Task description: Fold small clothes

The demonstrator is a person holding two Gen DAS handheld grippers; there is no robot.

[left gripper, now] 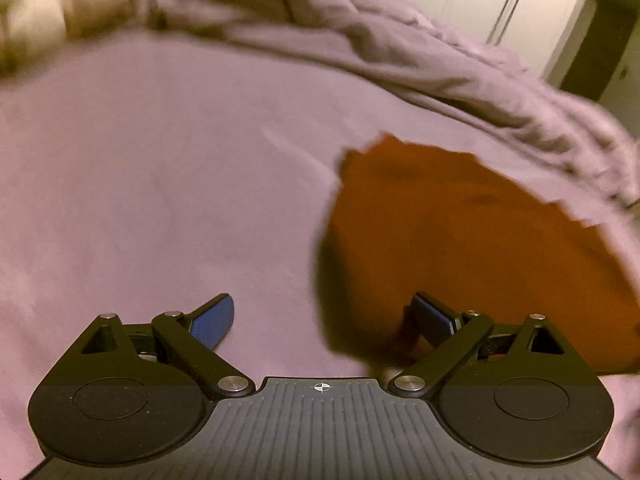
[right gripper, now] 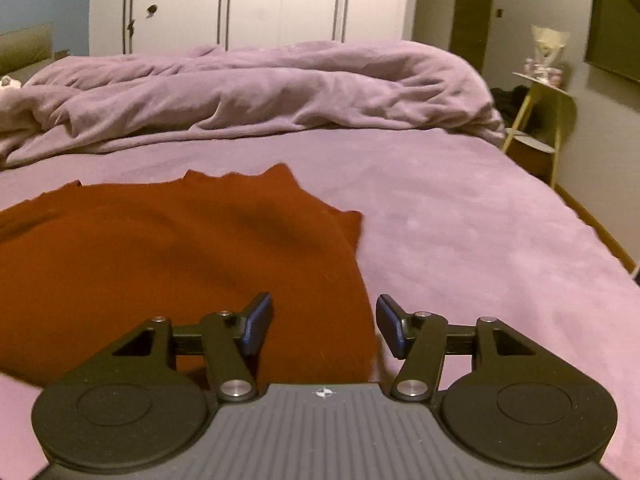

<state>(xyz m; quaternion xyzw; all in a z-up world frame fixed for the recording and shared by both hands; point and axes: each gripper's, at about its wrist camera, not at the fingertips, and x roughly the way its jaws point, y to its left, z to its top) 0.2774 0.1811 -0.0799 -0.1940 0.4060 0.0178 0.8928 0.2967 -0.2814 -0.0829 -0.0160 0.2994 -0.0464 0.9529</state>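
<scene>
Left wrist view: the left gripper (left gripper: 323,322) hangs over the bed (left gripper: 140,184), its blue-padded fingers (left gripper: 212,322) spread wide with nothing between them. A rust-red garment (left gripper: 460,240) lies on the lilac sheet to the right of centre. Its near edge runs under the right-hand finger; whether that finger touches the cloth cannot be told. The garment's long axis appears to run from the near centre out toward the right edge of the view, though motion blur softens its outline. A rumpled lilac duvet (left gripper: 400,52) is heaped along the far side, apart from the garment.

Right wrist view: the right gripper (right gripper: 325,326) has its fingers (right gripper: 258,324) parted, pressing on nothing. The garment's (right gripper: 160,264) right edge passes between them; the left finger stands over the cloth, the right finger over bare sheet. The garment lies flat on the bed (right gripper: 480,240), spreading leftward out of view, its long axis roughly across the picture and a jagged hem facing the duvet (right gripper: 260,88). White wardrobe doors (right gripper: 256,0) stand behind the bed, and a small side table (right gripper: 540,120) stands at right.
</scene>
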